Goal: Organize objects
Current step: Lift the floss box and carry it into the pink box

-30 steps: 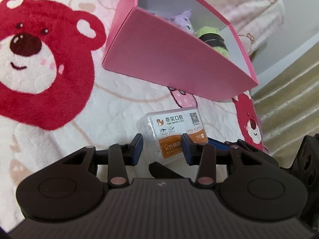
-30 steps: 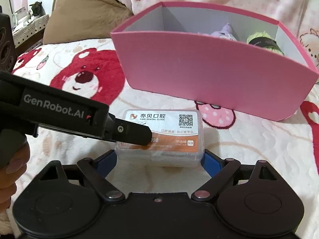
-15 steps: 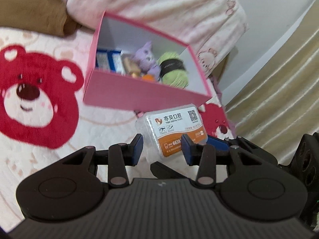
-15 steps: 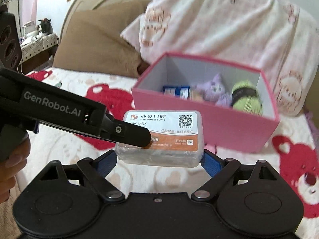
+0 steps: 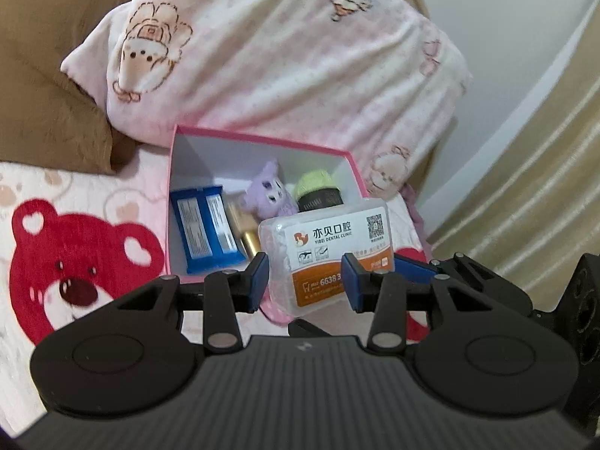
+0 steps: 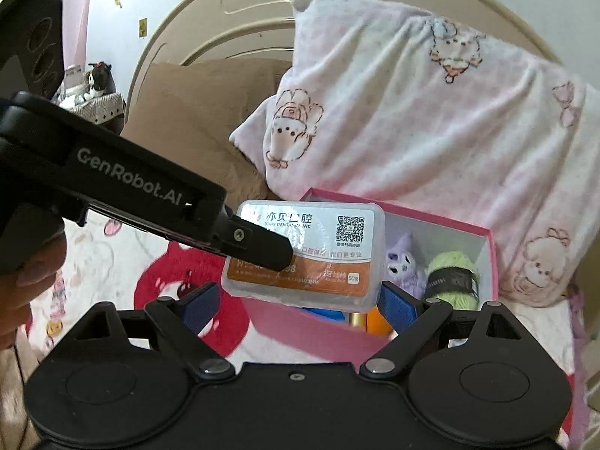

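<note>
A clear plastic floss-pick box (image 5: 330,247) with a white and orange label hangs in the air, held by both grippers. My left gripper (image 5: 305,283) is shut across its thickness near one end, one finger (image 6: 262,247) lying on the label. My right gripper (image 6: 300,303) is shut on its two short ends with wide jaws; the floss-pick box (image 6: 337,255) fills the gap. Below and beyond stands the pink storage box (image 5: 262,138), open-topped. It holds blue packets (image 5: 206,225), a purple plush (image 5: 268,195), a green yarn ball (image 5: 317,187) and a gold tube (image 5: 249,240).
The pink storage box (image 6: 412,213) rests on a bed blanket with red bears (image 5: 75,262). A pink patterned pillow (image 5: 300,56) and a brown pillow (image 5: 37,75) lie behind it, under a beige headboard (image 6: 262,7). A curtain (image 5: 525,187) hangs to the right. A person's hand (image 6: 22,288) holds the left gripper.
Both grippers have risen together with the floss-pick box between them. The pink box has dropped lower in both views and its inside now shows.
</note>
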Tool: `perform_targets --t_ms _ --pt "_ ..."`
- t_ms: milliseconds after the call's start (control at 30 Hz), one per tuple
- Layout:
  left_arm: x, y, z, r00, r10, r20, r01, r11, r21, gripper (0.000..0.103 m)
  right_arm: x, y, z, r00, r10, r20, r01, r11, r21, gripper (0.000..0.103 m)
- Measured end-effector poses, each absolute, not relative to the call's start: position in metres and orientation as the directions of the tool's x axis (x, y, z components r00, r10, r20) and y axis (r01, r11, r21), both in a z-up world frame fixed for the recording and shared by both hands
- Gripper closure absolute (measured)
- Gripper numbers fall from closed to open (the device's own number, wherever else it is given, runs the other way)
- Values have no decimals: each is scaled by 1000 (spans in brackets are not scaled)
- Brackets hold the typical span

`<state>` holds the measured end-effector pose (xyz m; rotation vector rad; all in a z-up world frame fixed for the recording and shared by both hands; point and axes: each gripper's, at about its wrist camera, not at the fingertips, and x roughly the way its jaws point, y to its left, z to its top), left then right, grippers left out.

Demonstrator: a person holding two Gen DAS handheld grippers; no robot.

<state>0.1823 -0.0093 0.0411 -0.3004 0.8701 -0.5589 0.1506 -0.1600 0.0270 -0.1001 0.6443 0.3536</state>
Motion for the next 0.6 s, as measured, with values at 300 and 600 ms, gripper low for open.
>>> perform_targets --t_ms 300,600 --pt "276 -34 -5 440 -512 -738 221 858 -464 62 245 -193 -13 693 329 -642 -263 944 199 20" --pt "317 -44 -45 407 -413 -815 140 910 -391 62 296 -202 -66 599 387 -701 -223 921 318 33"
